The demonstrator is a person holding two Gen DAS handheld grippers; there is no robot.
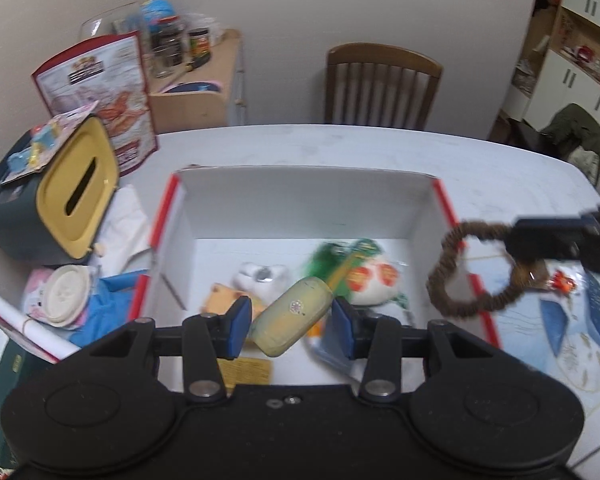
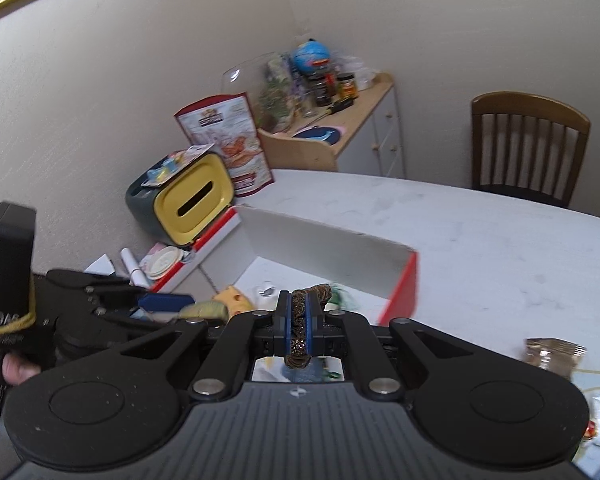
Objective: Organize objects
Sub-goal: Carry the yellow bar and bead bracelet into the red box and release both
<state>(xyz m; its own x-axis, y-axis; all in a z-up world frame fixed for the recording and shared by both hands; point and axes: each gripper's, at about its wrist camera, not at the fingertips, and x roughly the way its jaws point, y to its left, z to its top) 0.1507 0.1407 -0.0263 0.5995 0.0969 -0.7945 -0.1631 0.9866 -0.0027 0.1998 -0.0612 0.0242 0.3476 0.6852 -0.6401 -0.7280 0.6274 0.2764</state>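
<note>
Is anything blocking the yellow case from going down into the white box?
Nothing visible does. The left claw holds the yellow case over the open white box; only toys lie on the bottom.

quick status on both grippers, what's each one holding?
Left gripper: shut on the yellowish oval case, above the red-edged box.
Right gripper: shut on the brown scrunchie.
</note>
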